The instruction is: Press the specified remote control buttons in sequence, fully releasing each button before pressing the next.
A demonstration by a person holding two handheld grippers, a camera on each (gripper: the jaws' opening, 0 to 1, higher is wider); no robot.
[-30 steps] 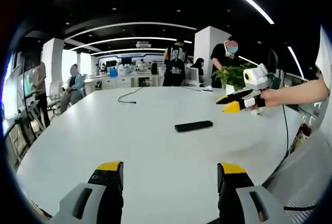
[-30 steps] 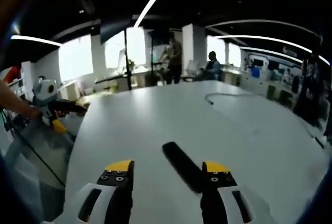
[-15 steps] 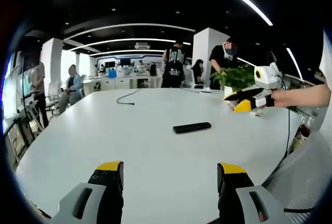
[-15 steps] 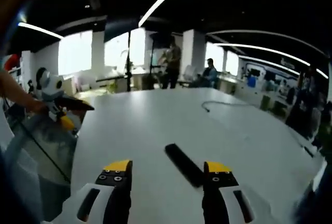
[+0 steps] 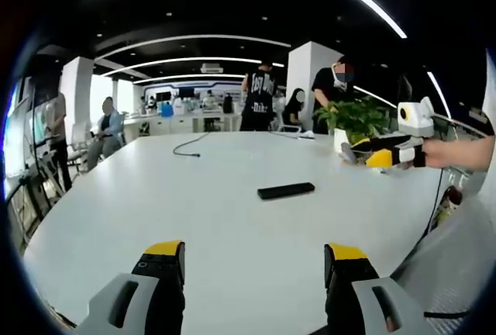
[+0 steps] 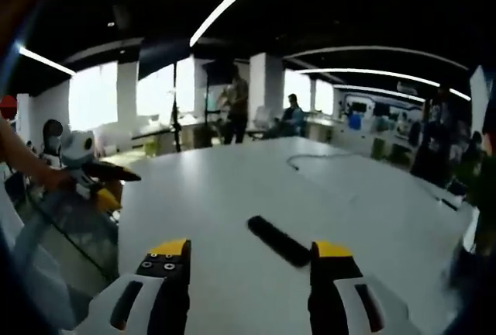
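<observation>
A slim black remote control (image 5: 286, 191) lies flat on the white table (image 5: 194, 203), a little right of the middle. My left gripper (image 5: 252, 261) is open at the table's near edge, well short of the remote. In the left gripper view my right gripper (image 5: 355, 150) hovers at the far right, held by a hand, above the table's edge. In the right gripper view the remote (image 6: 278, 240) lies just ahead of my open right gripper (image 6: 248, 261), close to its right jaw. The left gripper (image 6: 116, 174) shows at that view's left edge.
A black cable (image 5: 188, 145) lies on the far part of the table. A potted plant (image 5: 353, 118) stands at the far right corner. Several people stand or sit behind the table. The table's rounded edge runs close on the right (image 5: 418, 234).
The right gripper has drawn back to the right, away from the remote and toward the table's edge. The left gripper and the remote have stayed where they were.
</observation>
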